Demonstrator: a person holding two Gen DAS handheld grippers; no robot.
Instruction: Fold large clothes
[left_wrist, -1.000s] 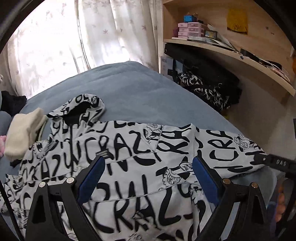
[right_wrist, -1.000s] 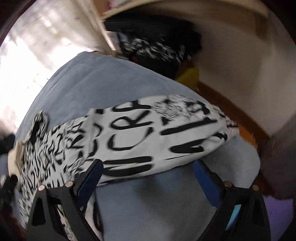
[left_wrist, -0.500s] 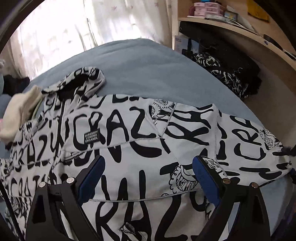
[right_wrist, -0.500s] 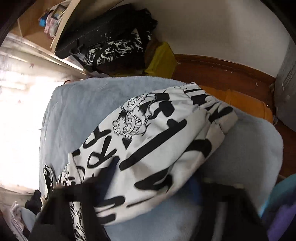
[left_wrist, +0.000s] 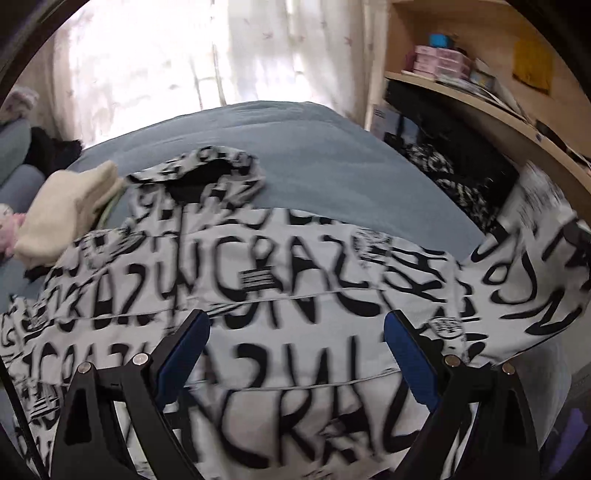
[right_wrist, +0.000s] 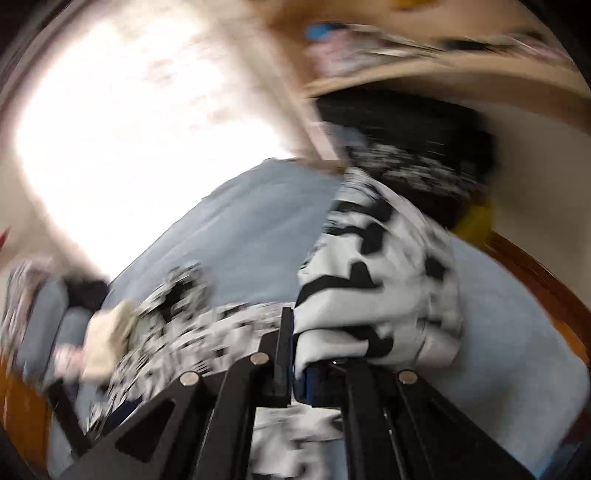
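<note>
Your right hand-held gripper is clamped on the cuff of the sleeve of the black-and-white lettered hoodie, which lies spread flat on the blue bed, hood towards the curtain. Carry that sleeve across the chest in one smooth arc, keeping it taut. Your left hand-held gripper hangs wide open above the hoodie's body; I'd press it down there so the fabric can't drag.
</note>
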